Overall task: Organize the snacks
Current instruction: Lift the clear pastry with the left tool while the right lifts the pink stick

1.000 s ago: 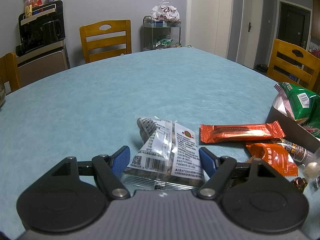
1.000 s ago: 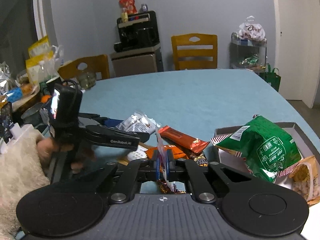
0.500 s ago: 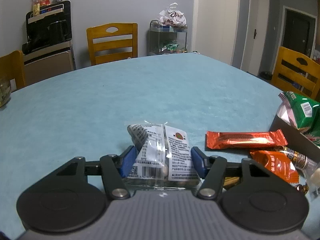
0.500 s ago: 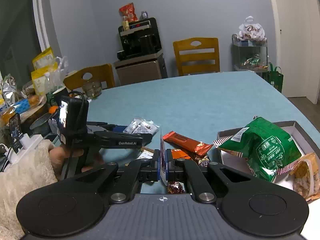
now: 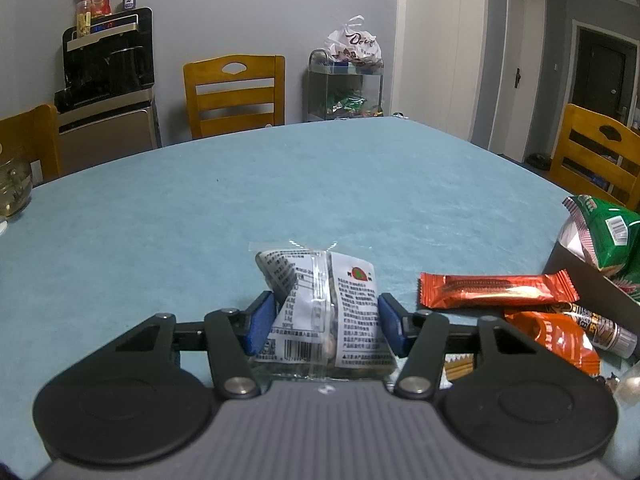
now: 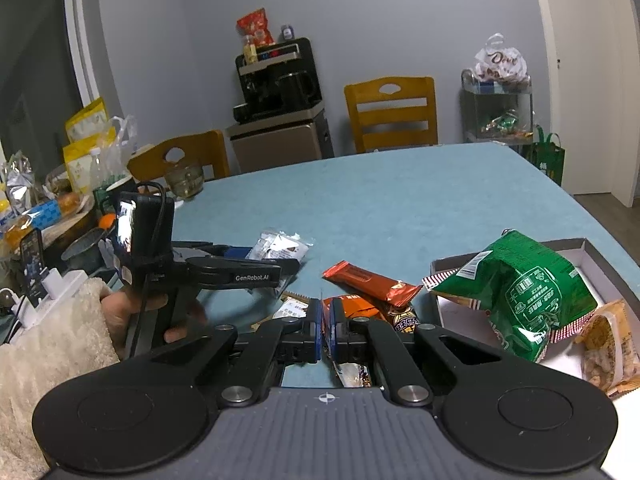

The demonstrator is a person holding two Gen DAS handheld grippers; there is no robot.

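Left tool (image 5: 326,322) now tighter, pinching clear nut packet (image 5: 324,308); right tool (image 6: 326,322) still pinching thin wrapper (image 6: 352,374).

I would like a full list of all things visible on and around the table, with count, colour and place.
clear nut packet: 1, clear and white, between the left gripper's pads
orange-red bar: 1, table, right of the packet
orange pouch: 1, table, in front of the bar
green bag: 1, in the box
box: 1, grey outside, white inside, table's right side
small wrapper: 1, white and brown, in the right gripper
table: 1, light blue
chairs: 3, yellow wood, around the table
left gripper: black, blue pads
right gripper: black, blue pads
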